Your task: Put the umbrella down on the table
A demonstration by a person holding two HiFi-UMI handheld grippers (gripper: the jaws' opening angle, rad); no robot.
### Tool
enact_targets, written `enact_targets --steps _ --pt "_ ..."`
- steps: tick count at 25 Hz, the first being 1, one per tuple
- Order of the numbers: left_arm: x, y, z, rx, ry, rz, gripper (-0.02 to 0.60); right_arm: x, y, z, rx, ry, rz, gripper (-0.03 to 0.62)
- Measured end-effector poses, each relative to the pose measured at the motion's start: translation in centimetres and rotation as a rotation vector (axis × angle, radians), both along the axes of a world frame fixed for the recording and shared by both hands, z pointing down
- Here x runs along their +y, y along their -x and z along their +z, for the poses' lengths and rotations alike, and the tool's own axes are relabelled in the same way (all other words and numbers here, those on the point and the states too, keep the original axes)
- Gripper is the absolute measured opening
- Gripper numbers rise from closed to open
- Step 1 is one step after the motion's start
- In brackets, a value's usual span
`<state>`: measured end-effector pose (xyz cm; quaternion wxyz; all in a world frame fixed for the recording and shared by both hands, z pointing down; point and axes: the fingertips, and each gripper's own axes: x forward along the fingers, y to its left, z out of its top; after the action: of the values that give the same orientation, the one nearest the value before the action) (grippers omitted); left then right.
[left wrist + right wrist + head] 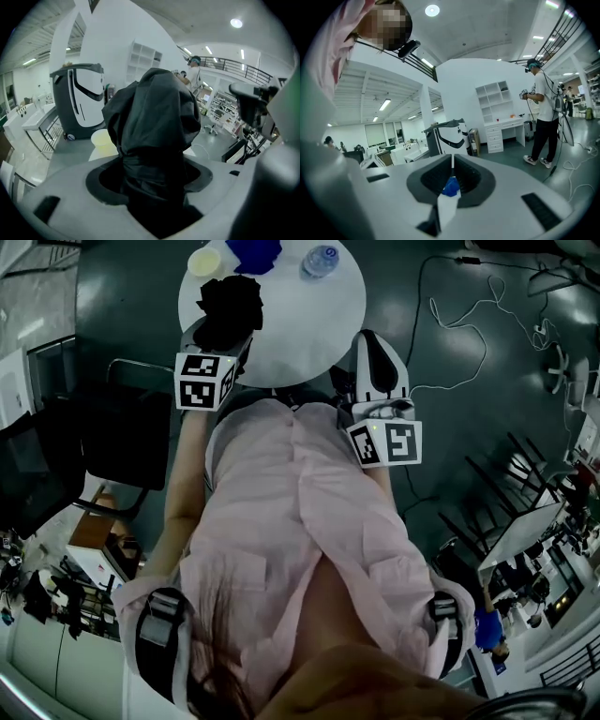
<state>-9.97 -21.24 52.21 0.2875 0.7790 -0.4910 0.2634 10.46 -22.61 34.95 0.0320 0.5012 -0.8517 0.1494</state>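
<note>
Left gripper (151, 178) clenched on folded black umbrella (152, 117), which hangs over the near-left edge of round white table (309, 329). Right gripper (451, 172) jaws pressed together, at near-right rim. Bare tabletop between them. Yellow cup (203, 261) and bottle (320, 261) at far edge.

No words, labels or numbers can be read in any view

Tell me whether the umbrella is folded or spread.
Folded: the umbrella is a bunched black bundle, canopy not spread, clamped in the left tongs.
</note>
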Motion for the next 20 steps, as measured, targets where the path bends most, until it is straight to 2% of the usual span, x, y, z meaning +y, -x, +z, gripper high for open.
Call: enact_targets --steps 3,7,14,20 --pt "-0.9 -1.4 4.1 -0.026 0.092 0.058 0.314 -0.2 -1.0 0.2 0.006 0.015 0.025 0.034" --pt "-2.8 -3.3 8.3 0.001 0.182 0.092 0.314 -0.5 -1.8 0.8 0.013 0.039 0.053 0.034" --pt "-5.1 -5.6 14.2 -0.062 0.281 0.148 0.314 -0.4 -3.2 1.4 0.024 0.076 0.105 0.034" --pt "-5.1 -5.5 16.6 -0.101 0.346 0.136 0.314 -0.4 -4.5 1.7 0.030 0.097 0.140 0.034"
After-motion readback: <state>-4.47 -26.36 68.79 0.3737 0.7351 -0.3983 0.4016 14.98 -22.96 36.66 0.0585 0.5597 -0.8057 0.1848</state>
